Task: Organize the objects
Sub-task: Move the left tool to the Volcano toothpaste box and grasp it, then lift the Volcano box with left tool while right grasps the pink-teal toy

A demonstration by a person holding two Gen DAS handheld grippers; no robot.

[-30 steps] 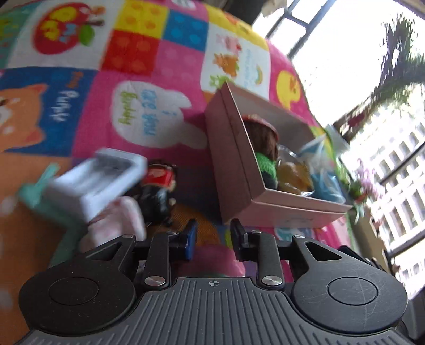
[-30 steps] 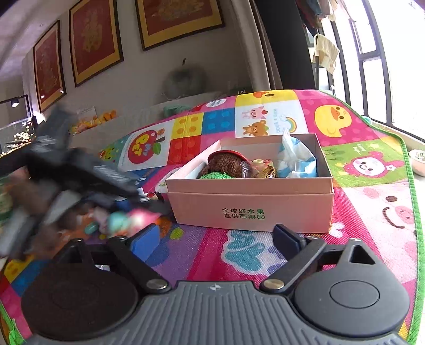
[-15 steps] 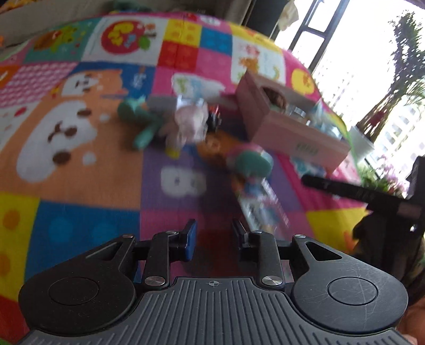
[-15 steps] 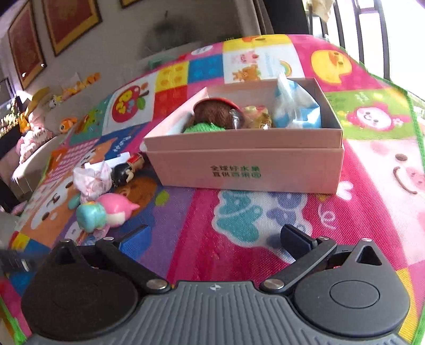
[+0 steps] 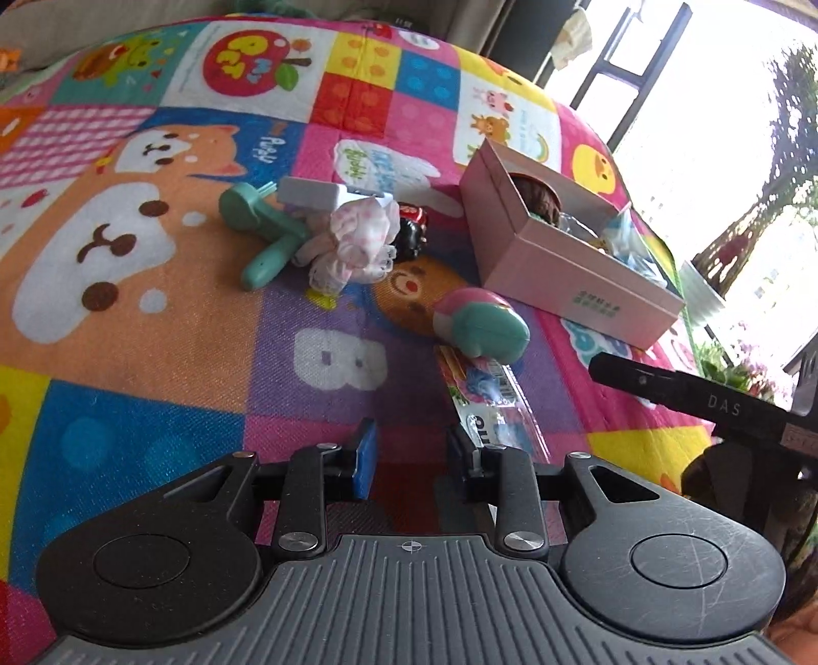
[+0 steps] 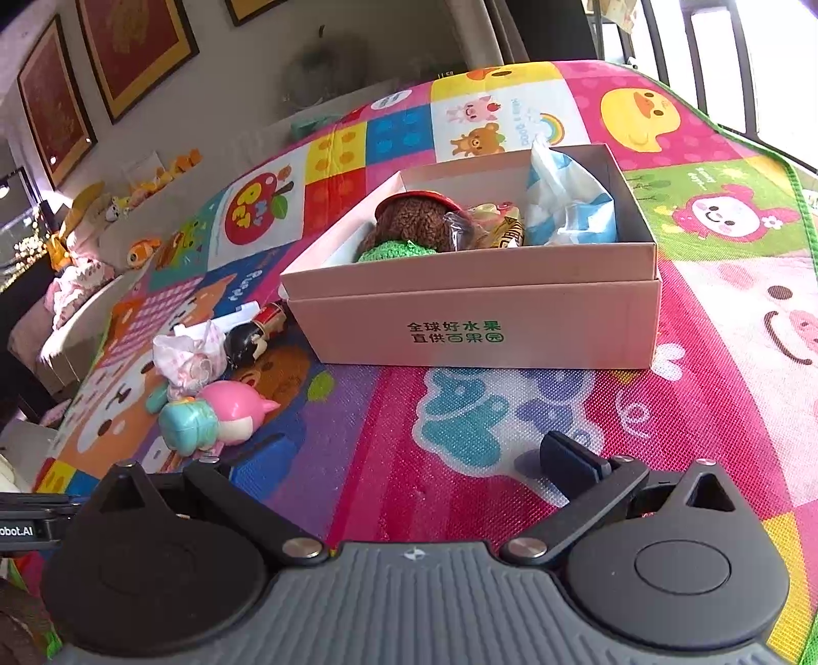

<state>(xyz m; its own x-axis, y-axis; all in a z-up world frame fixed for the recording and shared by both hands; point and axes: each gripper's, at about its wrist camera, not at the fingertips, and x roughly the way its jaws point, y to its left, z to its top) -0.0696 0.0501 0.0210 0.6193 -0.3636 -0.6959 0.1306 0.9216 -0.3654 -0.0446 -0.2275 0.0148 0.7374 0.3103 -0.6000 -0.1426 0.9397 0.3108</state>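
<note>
Left wrist view: the left gripper point(image 5: 411, 452) hangs over a bright patchwork play mat point(image 5: 153, 327) printed with cartoon animals and letters; its jaws stand a narrow way apart with nothing between them. Ahead lie a clear candy wrapper point(image 5: 485, 404), a pink-and-teal toy figure point(image 5: 480, 322), a crumpled pink-checked cloth point(image 5: 358, 240), a teal handled toy point(image 5: 271, 230) and a small white box point(image 5: 312, 194). The pink cardboard box point(image 5: 562, 271) sits toward the mat's far right edge, near bright windows point(image 5: 716, 128). A black bar of the other rig crosses at right.

Right wrist view: the right gripper point(image 6: 414, 458) has its jaws spread wide and empty above the mat. The pink box, open-topped, holds a brown knitted doll point(image 6: 414, 220), wrapped sweets and a blue-white bag point(image 6: 567, 199). Framed red pictures point(image 6: 138, 46) hang on the wall beyond the mat's far edge, with plush toys point(image 6: 148, 179) below them
</note>
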